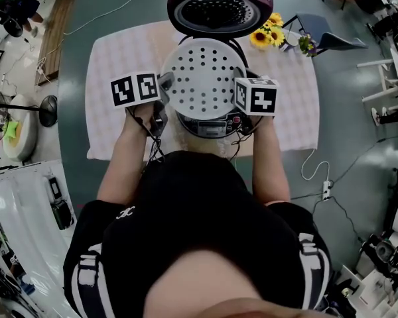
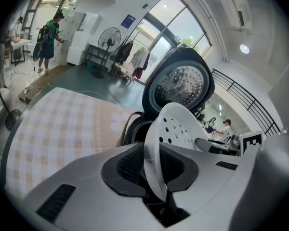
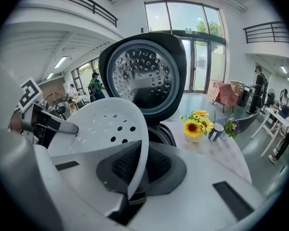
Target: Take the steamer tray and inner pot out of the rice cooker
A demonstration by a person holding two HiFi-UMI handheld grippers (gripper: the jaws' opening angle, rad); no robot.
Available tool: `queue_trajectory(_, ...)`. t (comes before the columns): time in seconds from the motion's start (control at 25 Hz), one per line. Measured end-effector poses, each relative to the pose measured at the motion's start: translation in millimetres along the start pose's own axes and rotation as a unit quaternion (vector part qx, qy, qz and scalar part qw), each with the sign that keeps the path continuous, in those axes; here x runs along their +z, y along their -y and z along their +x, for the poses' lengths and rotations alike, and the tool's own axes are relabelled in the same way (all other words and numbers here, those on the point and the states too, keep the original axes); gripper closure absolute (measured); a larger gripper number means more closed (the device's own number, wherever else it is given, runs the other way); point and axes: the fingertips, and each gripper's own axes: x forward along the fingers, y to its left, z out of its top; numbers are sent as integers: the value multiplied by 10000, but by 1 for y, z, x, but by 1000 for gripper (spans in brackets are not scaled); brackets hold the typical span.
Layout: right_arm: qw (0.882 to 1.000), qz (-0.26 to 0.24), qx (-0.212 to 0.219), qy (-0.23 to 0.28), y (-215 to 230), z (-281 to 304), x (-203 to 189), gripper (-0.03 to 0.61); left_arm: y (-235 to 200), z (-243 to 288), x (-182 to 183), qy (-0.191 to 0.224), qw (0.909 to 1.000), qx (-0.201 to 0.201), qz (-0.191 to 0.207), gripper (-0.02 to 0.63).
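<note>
So, both grippers are on the steamer tray (image 1: 202, 78) at once. The left gripper (image 1: 164, 83) has its jaws almost together, pinching the tray's thin rim on the left side of the rice cooker (image 1: 209, 126). The right gripper (image 1: 241, 81) does the same on the rim at the cooker's right side. In each gripper view the white rim runs edge-on straight between the dark pads, so neither one is empty or gaping.

The tray hangs right over the cooker's mouth, holed face up. From the gripper views it looks lifted a little off the dark opening rather than seated, but I can't tell how clear it is. The lid (image 1: 215, 8) stands open at the back of the cooker.

Here's what the next move hangs on, I reckon. The tray is round, so there's no long axis to speak of. What counts is the line between the two pinch points, which runs side to side across the cooker with the tray's middle between them. Neither hand is nearer; it's an even split. So both need to go up together and level, or the rim could tip out of one pinch. With the lid behind, the free way out is up and then to the cooker's front or side. The sunflowers (image 1: 266, 35) sit at the cooker's back right, so the checked cloth (image 1: 119, 65) to its left seems the safer landing.

The inner pot is hidden under the tray; I'd guess it's in the cooker, untouched.
</note>
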Motion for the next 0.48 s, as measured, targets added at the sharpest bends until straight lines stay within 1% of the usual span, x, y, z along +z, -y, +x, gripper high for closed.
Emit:
queue_trajectory(0.16,9999,-67,100,104,-4,-8,2,568,4,-11,-4,118,9999,109,27,555)
queue_trajectory(0.32,9992,-168,305,209,-1,-19,-1,568,17,-21,-13,303,9989,365,48,557)
queue_trajectory(0.4,9984,-220,440,293,3,-18,0,568,21,-21,-16,404,9979,499,64,558)
queue_trajectory(0.48,9969,-251,674,327,-9,-12,0,568,14,-31,-20,501,9965,673,5,558)
